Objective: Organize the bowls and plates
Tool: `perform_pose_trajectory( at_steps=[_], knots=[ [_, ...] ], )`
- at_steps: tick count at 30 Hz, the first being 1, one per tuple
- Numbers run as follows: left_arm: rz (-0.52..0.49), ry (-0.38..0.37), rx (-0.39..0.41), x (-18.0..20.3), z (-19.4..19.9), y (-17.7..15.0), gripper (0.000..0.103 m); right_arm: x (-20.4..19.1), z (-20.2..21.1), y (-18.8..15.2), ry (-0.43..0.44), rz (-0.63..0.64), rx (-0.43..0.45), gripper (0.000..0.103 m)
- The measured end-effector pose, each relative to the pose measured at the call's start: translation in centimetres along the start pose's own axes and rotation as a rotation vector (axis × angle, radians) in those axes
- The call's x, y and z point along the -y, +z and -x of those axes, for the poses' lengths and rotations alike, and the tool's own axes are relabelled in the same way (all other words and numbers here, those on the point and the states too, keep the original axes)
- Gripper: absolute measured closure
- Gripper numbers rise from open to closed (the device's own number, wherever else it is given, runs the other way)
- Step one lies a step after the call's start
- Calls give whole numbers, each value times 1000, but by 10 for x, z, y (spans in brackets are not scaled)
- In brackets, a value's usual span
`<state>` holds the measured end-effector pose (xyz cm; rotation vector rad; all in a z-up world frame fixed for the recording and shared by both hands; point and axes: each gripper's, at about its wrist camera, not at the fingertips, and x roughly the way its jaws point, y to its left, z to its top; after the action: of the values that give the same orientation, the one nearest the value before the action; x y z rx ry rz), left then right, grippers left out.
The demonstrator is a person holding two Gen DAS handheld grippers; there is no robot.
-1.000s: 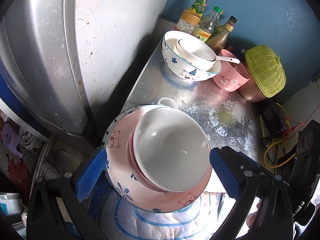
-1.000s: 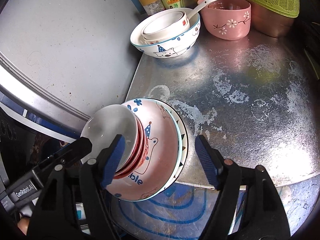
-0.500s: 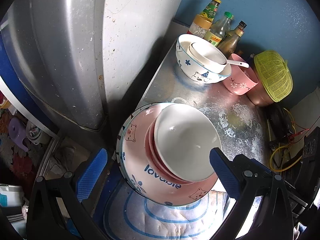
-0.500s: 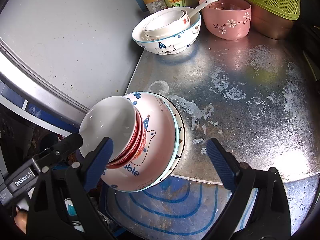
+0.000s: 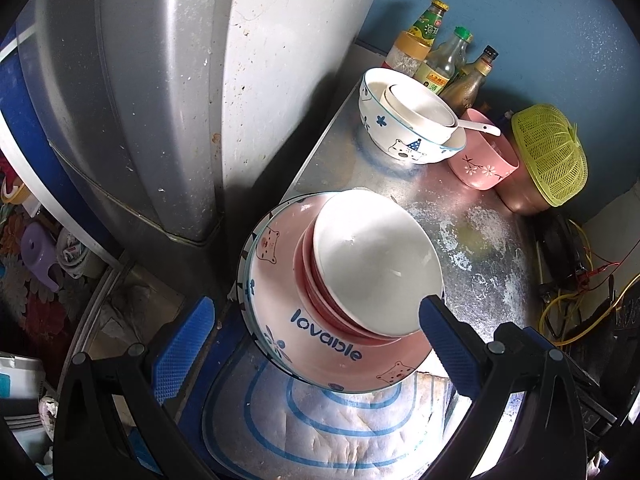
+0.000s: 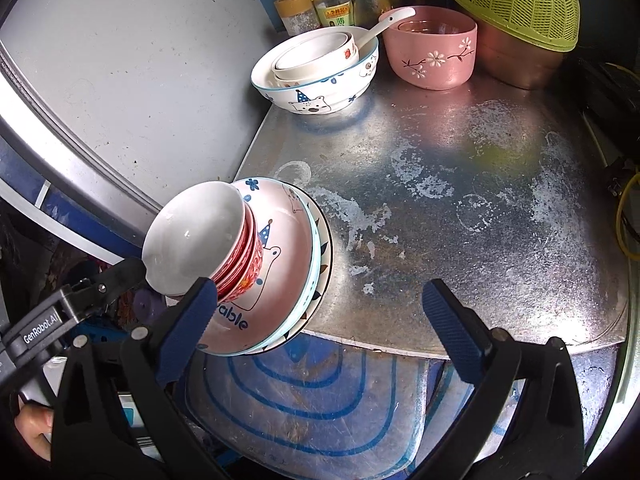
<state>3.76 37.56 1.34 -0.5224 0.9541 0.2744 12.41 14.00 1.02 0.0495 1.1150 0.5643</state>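
Two tools: left tool (image 5: 316,302) and right tool (image 6: 319,285), both pointing steeply down at the front edge of the metal surface (image 6: 460,200).
Left tool, state: fingers wide apart; its right pad (image 5: 444,340) meets the rim of the white bowl (image 5: 376,260), while its left pad (image 5: 184,352) stands clear of the stack.
Right tool, state: fingers wide apart, having just been opening; the lower part of the stack lies between them. The left pad (image 6: 192,328) overlaps the stack in the right wrist view, contact not discernible; the right pad (image 6: 452,332) is well apart from it.
Hand: part of a hand (image 6: 32,428) shows at the lower left, behind the left tool.
Stack: white bowl on top, red bowls (image 6: 244,264) beneath, then a pink bowl (image 5: 280,300) lettered "lovable", then a plate (image 6: 322,248). The stack is tilted, its mouth toward the refrigerator (image 5: 160,100), and it overhangs the surface's front edge above a blue-lined mat (image 6: 312,392).
Second stack: bear-print bowl (image 6: 320,84) holding smaller bowls (image 6: 312,56) and a spoon (image 6: 388,20), upright at the rear of the surface.
Rear right: pink flowered bowl (image 6: 436,56) just beside it, then a green basket (image 6: 516,0) inverted over a copper bowl (image 6: 516,64).
Rear corner: bottles (image 5: 440,64) against the blue wall.
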Motion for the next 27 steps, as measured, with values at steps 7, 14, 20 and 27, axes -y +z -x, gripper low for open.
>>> perform_pose_trajectory(
  at_steps=[7, 14, 20, 27],
  knots=[
    [4, 8, 19, 4, 8, -11, 0, 7, 11, -11, -3, 5, 2, 0],
    [-3, 40, 38, 8, 17, -21, 0, 11, 19, -22, 1, 11, 10, 0],
    [8, 58, 55, 7, 25, -28, 0, 10, 25, -28, 0, 23, 15, 0],
    [7, 67, 63, 10, 31, -34, 0, 12, 33, -33, 4, 26, 25, 0]
  ],
)
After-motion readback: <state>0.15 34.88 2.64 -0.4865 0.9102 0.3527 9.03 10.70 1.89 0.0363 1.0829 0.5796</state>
